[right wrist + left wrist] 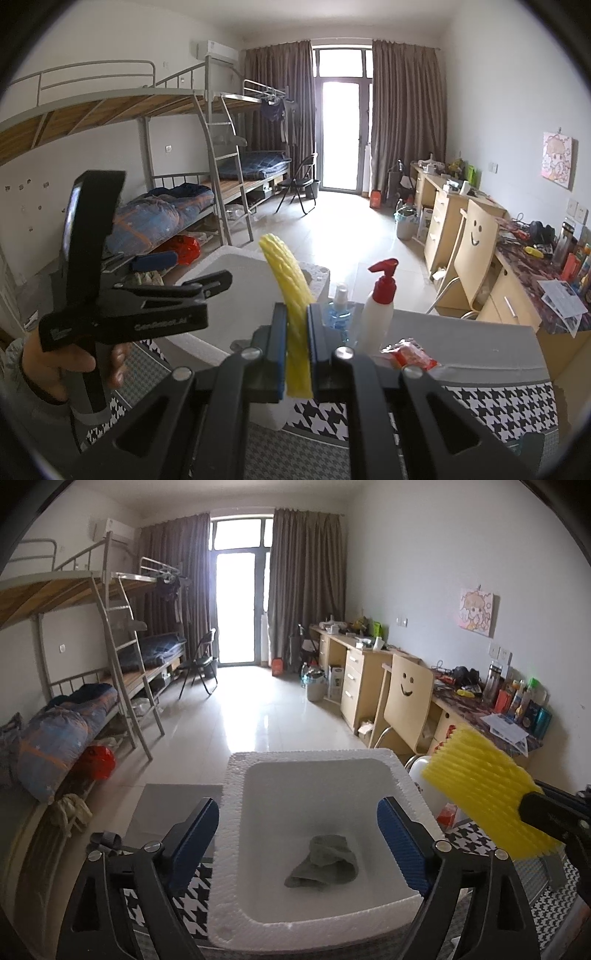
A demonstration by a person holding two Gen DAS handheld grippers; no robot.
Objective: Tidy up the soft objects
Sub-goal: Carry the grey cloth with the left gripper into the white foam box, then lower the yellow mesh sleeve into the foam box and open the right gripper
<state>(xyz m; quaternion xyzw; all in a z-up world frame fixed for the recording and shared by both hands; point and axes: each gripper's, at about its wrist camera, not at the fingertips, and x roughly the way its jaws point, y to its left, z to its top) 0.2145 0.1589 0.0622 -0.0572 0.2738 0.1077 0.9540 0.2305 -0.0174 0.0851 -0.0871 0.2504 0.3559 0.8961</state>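
1. Jaws of the right gripper point(296, 343) are clamped on a yellow ribbed sponge point(291, 295), which stands up edge-on between them; seen from the left wrist view, the same sponge point(487, 794) hangs in the air just to the right of the white foam box point(236, 775), above the level of its rim and not yet over the opening.
2. Jaws of the left gripper point(297, 843) stand wide apart and hold nothing; they hover over the near part of the box, one blue pad on each side of its hollow.
3. Inside the box, a grey cloth point(323, 862) lies crumpled on the floor of the hollow, so one soft thing appears to be put away already.
4. The step in hand looks like carrying the sponge to the box to join the cloth.
5. The next move calls for bringing the right gripper leftward until the sponge is over the hollow, lowering it past the rim, then letting the jaws part.
6. The left gripper sits close to that path, so it likely needs to draw back or stay low to avoid a bump.
7. On the tabletop point(480, 347) near the right gripper stand a white pump bottle point(378, 314) with a red top and a blue bottle point(338, 314); these are hard things and probably stay out of the box. A red packet point(410, 354) lies beside them.
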